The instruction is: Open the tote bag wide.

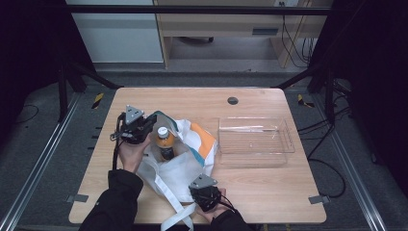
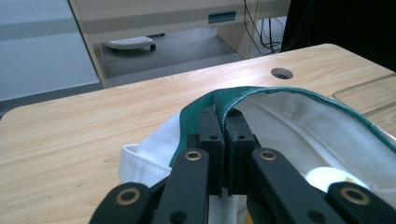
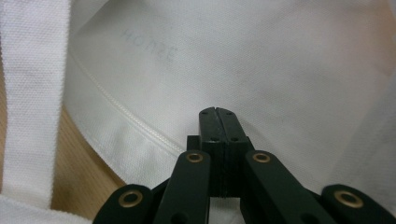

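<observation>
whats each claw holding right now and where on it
The left claw is shut on the tote bag, pinching its green-trimmed rim at the mouth. The right claw is shut against the bag's white cloth; whether it pinches any cannot be told.

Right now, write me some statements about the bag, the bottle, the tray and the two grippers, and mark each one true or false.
1. The left gripper is clamped on the green rim of the tote bag. True.
2. The bottle lies in the clear tray. False: it stands in the bag's mouth, and nothing can be seen in the tray.
3. The right gripper is wide open. False: its jaws are together against the white cloth.
4. The bottle has a white cap. True.
</observation>
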`<state>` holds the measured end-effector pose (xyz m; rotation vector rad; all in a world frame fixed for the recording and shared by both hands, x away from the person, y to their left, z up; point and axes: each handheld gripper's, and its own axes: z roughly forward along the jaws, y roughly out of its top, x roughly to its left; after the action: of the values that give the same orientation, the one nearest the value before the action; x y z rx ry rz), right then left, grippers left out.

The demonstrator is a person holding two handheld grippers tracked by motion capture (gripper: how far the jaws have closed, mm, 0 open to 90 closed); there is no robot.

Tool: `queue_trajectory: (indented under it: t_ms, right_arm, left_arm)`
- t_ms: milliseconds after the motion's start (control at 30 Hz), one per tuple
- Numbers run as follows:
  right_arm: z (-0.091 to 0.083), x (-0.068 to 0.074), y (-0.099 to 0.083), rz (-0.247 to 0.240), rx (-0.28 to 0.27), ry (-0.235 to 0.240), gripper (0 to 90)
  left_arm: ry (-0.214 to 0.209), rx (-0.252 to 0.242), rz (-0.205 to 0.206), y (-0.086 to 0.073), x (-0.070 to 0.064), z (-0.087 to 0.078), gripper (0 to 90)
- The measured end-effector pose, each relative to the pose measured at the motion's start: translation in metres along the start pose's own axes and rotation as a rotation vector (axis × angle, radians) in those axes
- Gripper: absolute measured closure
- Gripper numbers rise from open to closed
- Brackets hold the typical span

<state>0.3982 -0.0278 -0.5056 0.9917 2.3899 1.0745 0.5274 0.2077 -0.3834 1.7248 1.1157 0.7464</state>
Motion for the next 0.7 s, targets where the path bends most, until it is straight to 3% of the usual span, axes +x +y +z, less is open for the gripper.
queue_trajectory:
  t_ms: [433,700]
  right_arm:
    - [0.000,0.000,0.000,0.001,0.000,-0.002,90.0]
    - [0.000,0.001,-0.001,0.001,-0.008,-0.004,90.0]
  left_arm:
    - [0.005,0.032,-0.030,-0.013,0.007,0.014,87.2]
    - [0.000,0.037,-0.016,-0.017,0.011,0.017,86.6]
